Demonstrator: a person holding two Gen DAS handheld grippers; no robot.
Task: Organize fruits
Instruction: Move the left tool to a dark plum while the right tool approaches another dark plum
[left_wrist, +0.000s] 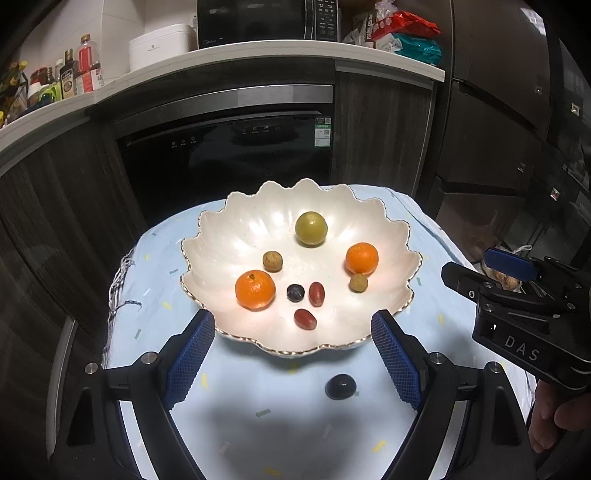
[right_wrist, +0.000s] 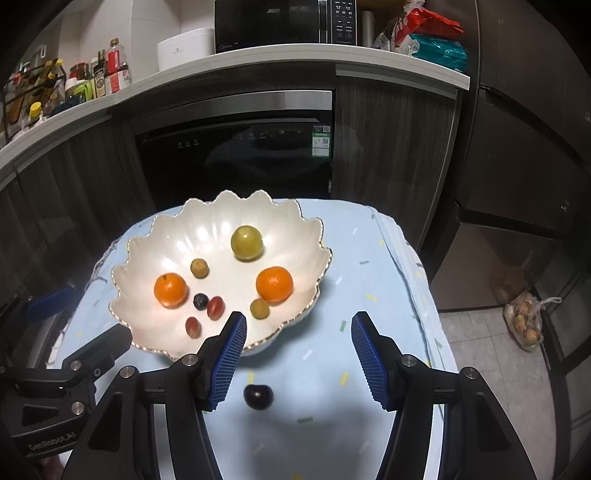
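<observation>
With both tools angled down over the near table edge, I see left gripper (left_wrist: 291, 354) and right gripper (right_wrist: 298, 354) spread, empty; dark grape (right_wrist: 258, 396) lies on cloth (right_wrist: 369, 258) near the bowl (right_wrist: 147, 240).

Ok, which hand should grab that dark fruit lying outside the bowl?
Probably the right. The dark fruit lies on the cloth just ahead of the open right tool, nearer its inner finger. The left tool is open too, with the fruit further off-centre.

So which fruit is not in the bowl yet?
The dark round fruit lying alone on the blue cloth, in front of the white bowl; all others are inside.
</observation>
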